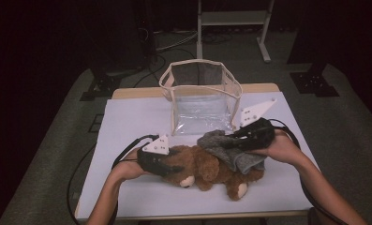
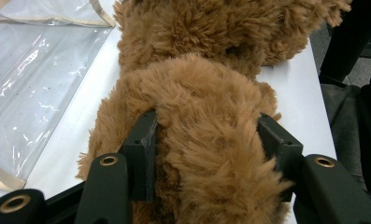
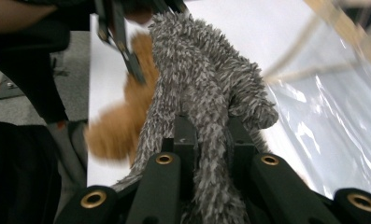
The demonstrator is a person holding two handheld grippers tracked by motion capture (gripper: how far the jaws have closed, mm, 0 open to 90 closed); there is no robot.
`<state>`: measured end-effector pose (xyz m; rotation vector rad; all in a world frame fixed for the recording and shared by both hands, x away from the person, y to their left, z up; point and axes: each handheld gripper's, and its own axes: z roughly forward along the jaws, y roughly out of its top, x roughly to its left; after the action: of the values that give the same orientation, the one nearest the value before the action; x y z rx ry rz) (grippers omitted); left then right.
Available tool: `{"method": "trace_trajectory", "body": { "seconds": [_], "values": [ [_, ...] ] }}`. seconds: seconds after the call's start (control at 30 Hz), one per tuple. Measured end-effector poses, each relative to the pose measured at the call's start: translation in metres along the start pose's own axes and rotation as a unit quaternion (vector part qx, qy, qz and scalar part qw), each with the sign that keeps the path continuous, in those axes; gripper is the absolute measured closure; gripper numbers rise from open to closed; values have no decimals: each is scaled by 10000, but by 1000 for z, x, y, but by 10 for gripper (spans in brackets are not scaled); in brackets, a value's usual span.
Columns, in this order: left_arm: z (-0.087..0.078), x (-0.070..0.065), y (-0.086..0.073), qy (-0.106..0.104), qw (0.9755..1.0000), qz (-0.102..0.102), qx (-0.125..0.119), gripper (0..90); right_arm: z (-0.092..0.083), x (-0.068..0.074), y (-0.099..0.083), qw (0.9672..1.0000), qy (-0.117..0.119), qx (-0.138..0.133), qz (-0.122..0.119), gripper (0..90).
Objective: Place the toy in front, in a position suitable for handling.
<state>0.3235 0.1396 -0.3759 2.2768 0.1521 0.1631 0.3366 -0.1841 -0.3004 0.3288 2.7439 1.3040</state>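
Brown teddy bear (image 1: 207,169) lies on its side on the white-covered counter (image 1: 127,122), near the person's edge, just in front of the clear plastic tote bag (image 1: 200,96). The bag stands upright and open at the top, with nothing visible inside.

Left tongs (image 1: 161,164): partly closed, jaws pressed into the bear's fur on both sides of a plush limb or body part; the left gripper view shows the pile bulging over both pads (image 2: 143,154). Judged a firm hold that pins the bear to the counter.

Right tongs (image 1: 235,140): closed nearly all the way on a fold of a grey fuzzy cloth (image 1: 230,150), perhaps a small towel or garment. In the right gripper view the grey pile (image 3: 206,107) is pinched between the two pads and runs forward from the jaws, with the bear blurred behind it. From the high view the cloth drapes over the bear's back end, touching it.

Progress, as judged: both items gripped, neither yet in the bag. Cannot tell whether the cloth is going onto the bear or coming off it. Either way the work looks early to middle stage. Left to do: finish with the cloth, then likely bag the bear.
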Motion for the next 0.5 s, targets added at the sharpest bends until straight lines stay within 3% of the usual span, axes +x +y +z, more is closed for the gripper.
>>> {"method": "trace_trajectory", "body": {
  "seconds": [0.03,0.1,0.13,0.2,0.23,0.3,0.37,0.4,0.5],
  "values": [
    [0,0,0,0,10000,0,-3,475,12,3,14,9998,120,10,-142,781],
    [0,0,0,5,10000,1,-7,475,17,4,17,9997,162,43,-166,781],
    [0,0,0,10,10000,1,-18,475,33,7,21,9991,311,206,-224,781],
    [0,0,-1,16,10000,11,-26,475,39,8,20,9988,335,293,-218,781],
    [0,-1,-1,25,10000,-13,-73,475,53,7,11,9975,432,528,-182,782],
    [0,-1,-2,15,10000,-22,-93,474,56,7,7,9970,441,610,-188,782],
    [1,-2,-2,-15,9999,-9,-133,475,56,6,-8,9968,525,609,-15,783],
    [2,-2,-1,-21,9999,8,-131,475,48,5,-18,9971,497,579,50,783],
    [2,-2,0,-5,9999,31,-100,476,36,3,-21,9972,365,653,65,783]
  ]
}}
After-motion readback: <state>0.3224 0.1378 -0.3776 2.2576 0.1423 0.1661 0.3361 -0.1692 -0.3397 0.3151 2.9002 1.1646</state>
